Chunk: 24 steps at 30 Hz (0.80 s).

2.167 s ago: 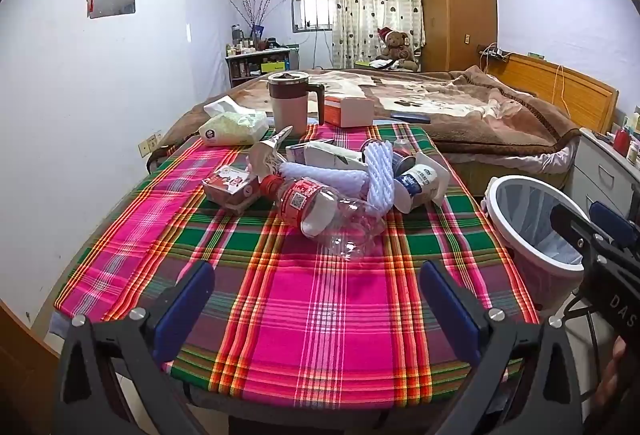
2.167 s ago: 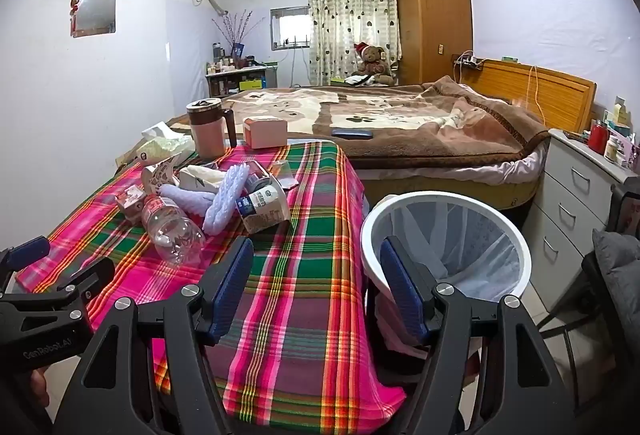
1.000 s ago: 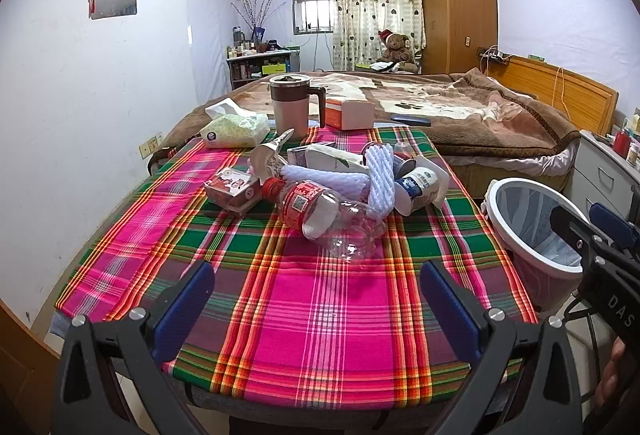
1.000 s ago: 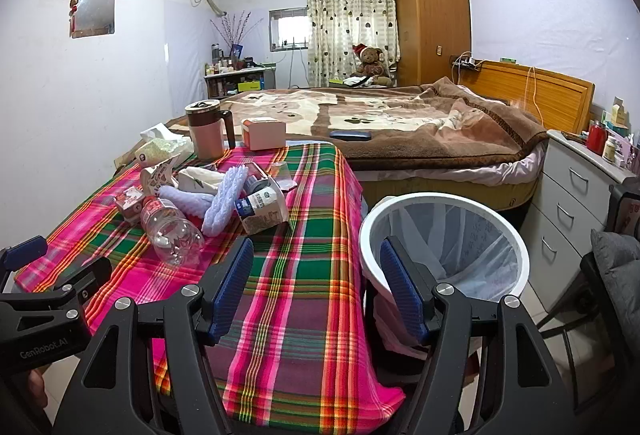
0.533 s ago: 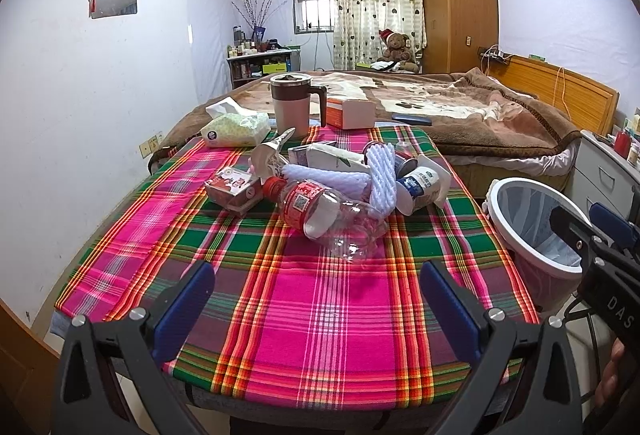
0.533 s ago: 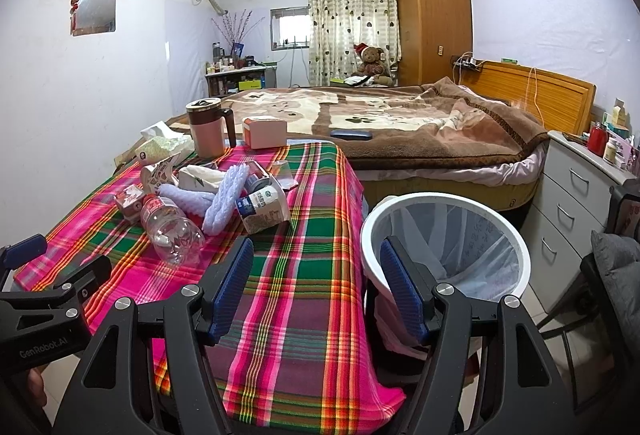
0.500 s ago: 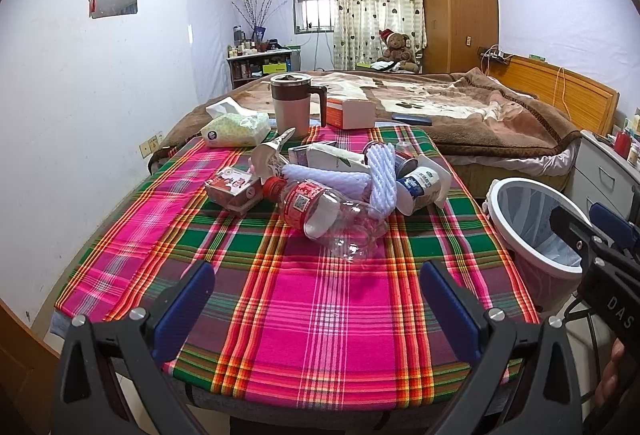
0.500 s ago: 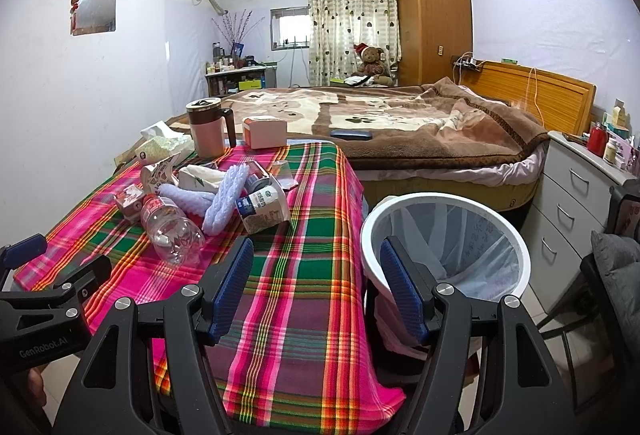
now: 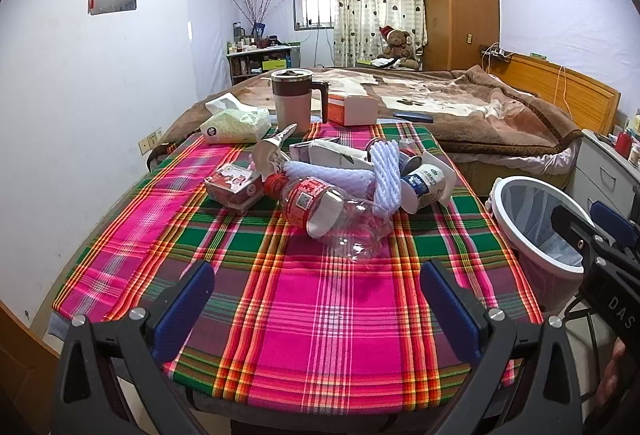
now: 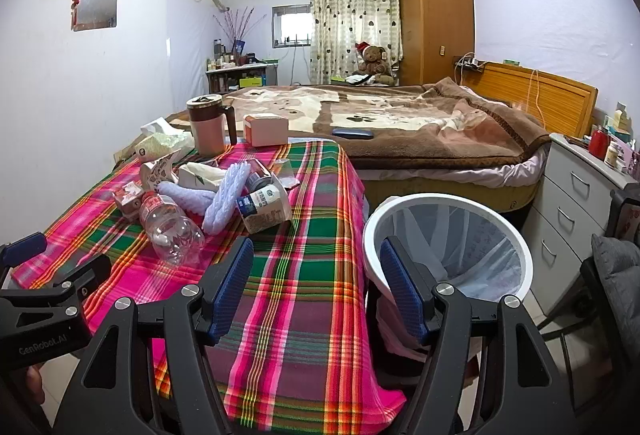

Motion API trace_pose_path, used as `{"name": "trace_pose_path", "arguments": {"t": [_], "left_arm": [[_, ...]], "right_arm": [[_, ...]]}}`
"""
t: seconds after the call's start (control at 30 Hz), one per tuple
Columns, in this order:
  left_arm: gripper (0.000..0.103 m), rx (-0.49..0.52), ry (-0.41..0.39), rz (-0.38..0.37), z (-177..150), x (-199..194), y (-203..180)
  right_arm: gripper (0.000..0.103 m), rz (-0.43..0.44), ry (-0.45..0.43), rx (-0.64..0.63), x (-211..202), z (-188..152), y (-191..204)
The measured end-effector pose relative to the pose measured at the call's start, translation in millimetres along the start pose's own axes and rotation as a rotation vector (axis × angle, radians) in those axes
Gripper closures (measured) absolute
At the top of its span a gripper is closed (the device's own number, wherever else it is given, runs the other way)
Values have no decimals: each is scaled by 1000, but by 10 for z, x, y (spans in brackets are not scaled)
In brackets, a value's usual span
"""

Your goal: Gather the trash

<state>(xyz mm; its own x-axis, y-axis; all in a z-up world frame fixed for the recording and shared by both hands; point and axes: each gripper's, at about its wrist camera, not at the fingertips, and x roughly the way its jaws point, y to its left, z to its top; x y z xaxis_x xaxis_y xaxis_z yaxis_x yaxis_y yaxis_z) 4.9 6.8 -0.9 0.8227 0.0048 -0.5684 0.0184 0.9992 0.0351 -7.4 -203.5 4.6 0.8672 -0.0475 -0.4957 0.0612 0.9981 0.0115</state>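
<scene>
1. A crushed clear plastic bottle with a red cap and label (image 9: 328,211) lies on its side on the plaid-clothed surface (image 9: 320,307), straight ahead of the left tongs (image 9: 316,299), whose blue-padded jaws stand wide apart and empty.
2. Behind it sit a small red carton (image 9: 234,185), a lilac knitted cloth (image 9: 386,175) and a white-and-blue paper cup (image 9: 424,185).
3. The right tongs (image 10: 316,287), also spread and empty, hover at the surface's edge, beside a white-rimmed waste bin with a clear liner (image 10: 516,243).
</scene>
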Motion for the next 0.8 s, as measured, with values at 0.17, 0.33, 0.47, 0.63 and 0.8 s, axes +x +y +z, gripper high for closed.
{"name": "trace_pose_path", "arguments": {"t": [0.17,0.33,0.47,0.63,0.8], "left_arm": [[0,-8,9,10,18,80,46],[0,-13,13,13,32,138,78],[0,-31,26,10,37,254,183],[0,-68,52,5,93,534,564],[0,-89,79,47,222,863,991]], "right_arm": [[36,-2,9,-6,53,-4,27],[36,-3,13,-9,99,10,55],[36,17,12,-16,182,24,96],[36,116,55,-36,452,35,247],[36,222,105,-68,742,30,526]]}}
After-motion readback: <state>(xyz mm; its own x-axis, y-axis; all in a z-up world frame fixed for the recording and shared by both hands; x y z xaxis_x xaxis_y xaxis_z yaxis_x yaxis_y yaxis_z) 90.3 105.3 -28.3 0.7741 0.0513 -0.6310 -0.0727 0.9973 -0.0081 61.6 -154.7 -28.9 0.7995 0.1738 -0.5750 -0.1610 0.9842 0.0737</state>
